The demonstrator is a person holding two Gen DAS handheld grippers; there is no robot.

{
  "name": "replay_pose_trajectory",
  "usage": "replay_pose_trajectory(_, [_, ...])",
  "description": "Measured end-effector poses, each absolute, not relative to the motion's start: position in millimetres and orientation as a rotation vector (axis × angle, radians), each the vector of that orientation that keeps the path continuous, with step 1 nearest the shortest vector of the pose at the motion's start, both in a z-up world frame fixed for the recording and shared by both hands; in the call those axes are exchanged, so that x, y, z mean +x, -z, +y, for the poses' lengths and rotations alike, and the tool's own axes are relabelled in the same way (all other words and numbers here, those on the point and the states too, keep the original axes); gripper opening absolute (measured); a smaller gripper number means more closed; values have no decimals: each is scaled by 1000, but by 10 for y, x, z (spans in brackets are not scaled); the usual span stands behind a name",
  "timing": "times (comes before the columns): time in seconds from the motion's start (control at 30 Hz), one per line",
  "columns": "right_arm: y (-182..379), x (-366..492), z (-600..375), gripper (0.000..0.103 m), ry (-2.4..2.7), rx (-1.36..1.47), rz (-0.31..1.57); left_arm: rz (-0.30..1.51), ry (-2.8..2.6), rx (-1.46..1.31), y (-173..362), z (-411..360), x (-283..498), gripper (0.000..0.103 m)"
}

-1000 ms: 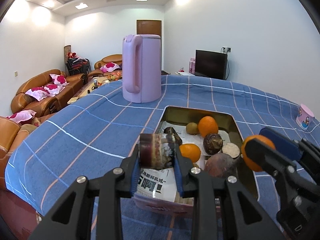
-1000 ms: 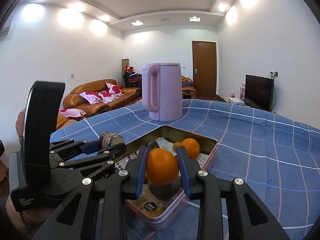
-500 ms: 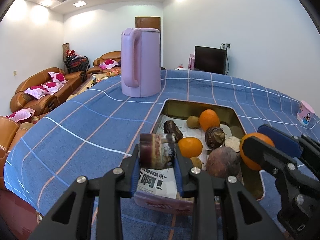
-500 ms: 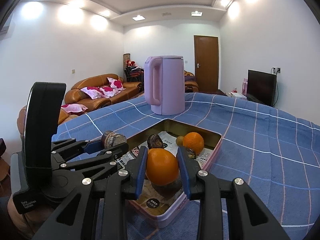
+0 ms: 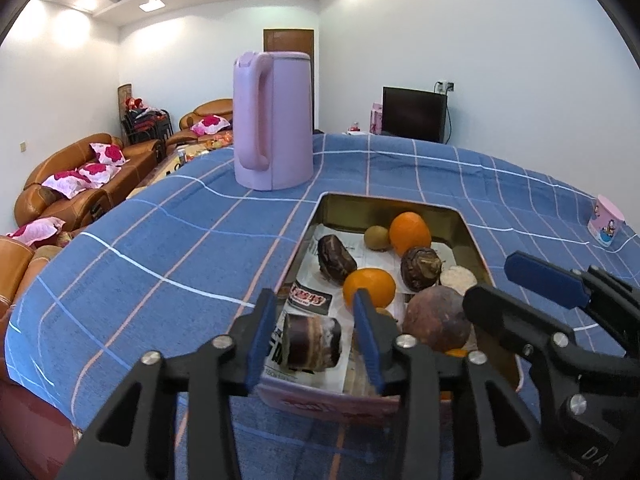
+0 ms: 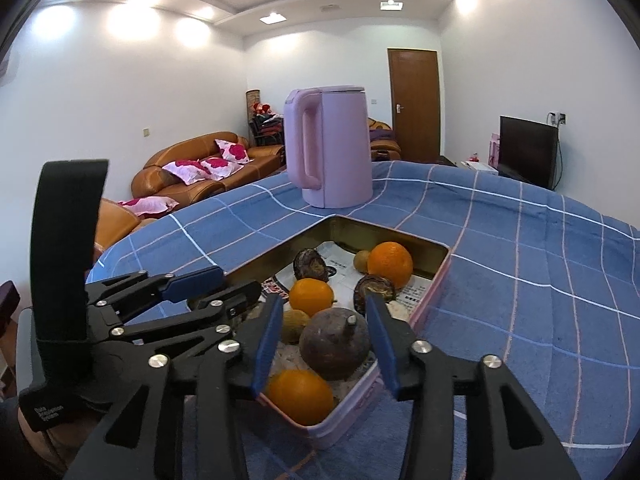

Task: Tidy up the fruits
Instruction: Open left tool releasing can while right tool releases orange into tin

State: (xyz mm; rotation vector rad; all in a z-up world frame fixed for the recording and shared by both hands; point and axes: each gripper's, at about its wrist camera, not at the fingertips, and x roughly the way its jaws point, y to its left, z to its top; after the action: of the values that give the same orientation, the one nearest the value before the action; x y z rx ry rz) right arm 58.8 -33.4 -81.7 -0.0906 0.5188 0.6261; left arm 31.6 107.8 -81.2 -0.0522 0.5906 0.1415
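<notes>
Left claw: left claw (image 5: pixel 316 336) stands released over the near left corner of the tray; its jaws have just been opening, and the dark brown cut chunk with a pale end (image 5: pixel 312 342) lies between the blue pads, clear of both.
Right claw: right claw (image 6: pixel 326 338) likewise released; its jaws have just been opening, and no pad presses on anything.
Near orange: round orange fruit (image 6: pixel 300 396) rests in the tray's near corner, below the right claw's pads.
Tray: rectangular pink metal tray lined with newspaper (image 6: pixel 438 276) sits on the worktop covered by a blue checked cloth (image 6: pixel 540 288).
Other contents: large round purple-brown fruit (image 6: pixel 334 342), two further oranges, a small kiwi, dark brown tubers.
Beyond tray: tall lilac kettle (image 5: pixel 272 120), upright, apart from the tray.
</notes>
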Motion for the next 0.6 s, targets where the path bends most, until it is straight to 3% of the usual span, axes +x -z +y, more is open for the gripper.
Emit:
replay_pose_trajectory(0.03, [809, 573, -342, 49, -623, -93, 514, 581, -153, -51, 793, 1077, 296, 68])
replay_pose_trajectory(0.1, [784, 547, -388, 50, -609, -90, 500, 558, -165, -55, 746, 1084, 256, 79])
replay_pose_trajectory(0.2, [732, 506, -454, 57, -589, -88, 484, 540, -159, -54, 683, 1077, 211, 79])
replay_pose_trajectory(0.6, [485, 369, -722, 60, -491, -86, 413, 492, -155, -60, 516, 1049, 97, 82])
